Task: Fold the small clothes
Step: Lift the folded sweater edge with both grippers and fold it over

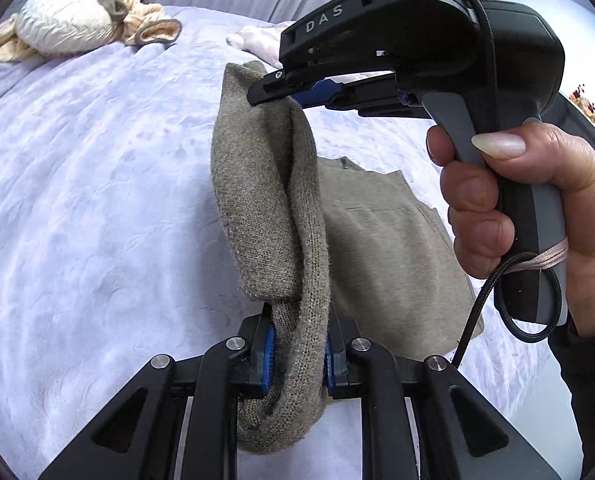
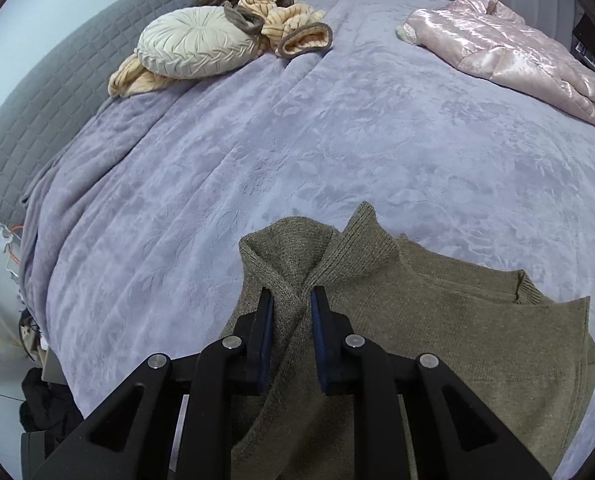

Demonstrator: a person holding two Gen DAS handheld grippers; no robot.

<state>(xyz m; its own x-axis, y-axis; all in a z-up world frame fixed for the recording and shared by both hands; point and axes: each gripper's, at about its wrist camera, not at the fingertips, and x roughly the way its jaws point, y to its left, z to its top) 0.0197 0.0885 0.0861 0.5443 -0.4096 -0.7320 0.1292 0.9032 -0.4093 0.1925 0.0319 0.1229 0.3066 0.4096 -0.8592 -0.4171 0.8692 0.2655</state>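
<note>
An olive-brown knitted sweater point(image 1: 381, 248) lies on the lilac bedspread point(image 1: 97, 200). My left gripper point(image 1: 297, 350) is shut on a bunched fold of it, which runs up and away as a raised strip point(image 1: 257, 184). My right gripper point(image 1: 267, 88) is shut on the far end of that strip, held by a hand point(image 1: 537, 208) at the right. In the right wrist view my right gripper point(image 2: 292, 302) pinches a bunched part of the sweater point(image 2: 437, 340); the ribbed edge point(image 2: 367, 240) stands up beyond the fingers.
At the bed's far side lie a round cream cushion point(image 2: 197, 48), a striped peach garment point(image 2: 293, 20) and a shiny pink quilted jacket point(image 2: 509, 56). A grey quilted headboard point(image 2: 57, 92) is at left. A black cable point(image 1: 497, 300) hangs from the right gripper's handle.
</note>
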